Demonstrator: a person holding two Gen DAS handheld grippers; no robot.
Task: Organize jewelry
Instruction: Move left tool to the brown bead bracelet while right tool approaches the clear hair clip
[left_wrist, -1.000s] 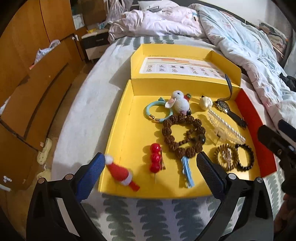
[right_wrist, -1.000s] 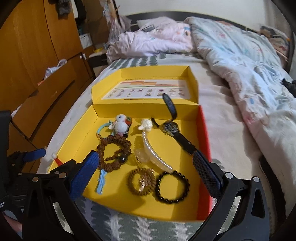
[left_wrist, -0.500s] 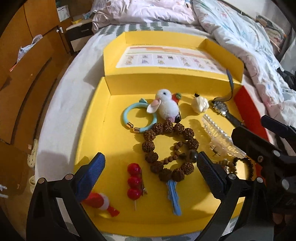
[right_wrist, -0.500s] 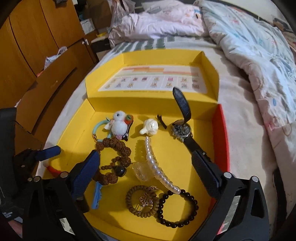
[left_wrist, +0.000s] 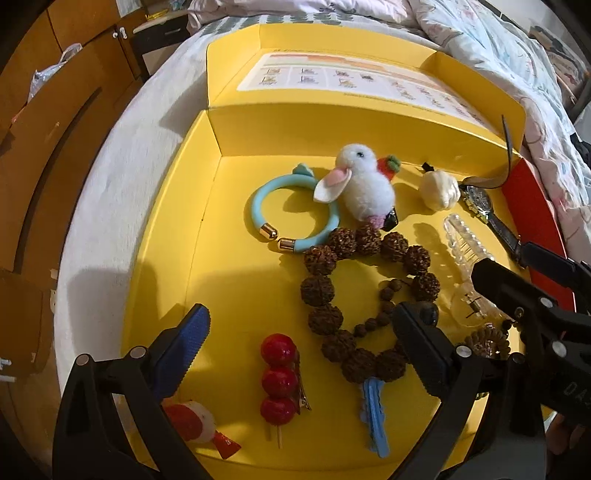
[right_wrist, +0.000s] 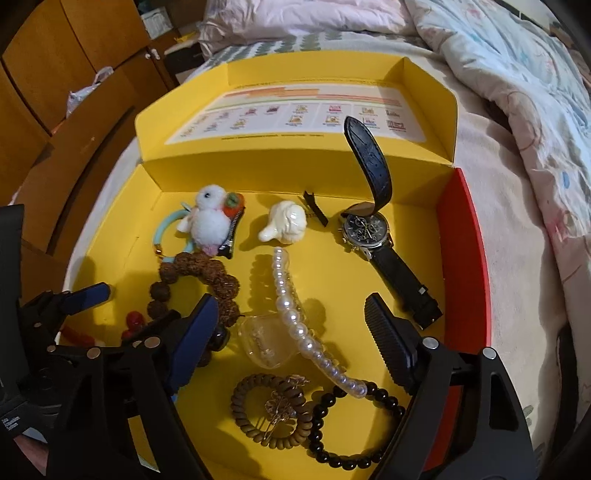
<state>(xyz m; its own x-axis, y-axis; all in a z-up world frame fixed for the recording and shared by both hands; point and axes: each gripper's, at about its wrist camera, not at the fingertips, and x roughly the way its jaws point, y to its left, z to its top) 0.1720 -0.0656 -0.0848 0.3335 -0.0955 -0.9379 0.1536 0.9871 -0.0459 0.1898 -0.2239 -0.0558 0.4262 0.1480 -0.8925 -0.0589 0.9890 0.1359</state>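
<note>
Both tools dropped closer over the yellow box (right_wrist: 465, 236); right tool (right_wrist: 291, 332) narrowing, empty; left tool (left_wrist: 299, 350) open

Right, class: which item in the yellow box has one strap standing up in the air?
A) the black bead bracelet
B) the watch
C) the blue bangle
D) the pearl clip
B: the watch lies on the box floor with one black strap curving upward, while the other items lie flat.
</note>
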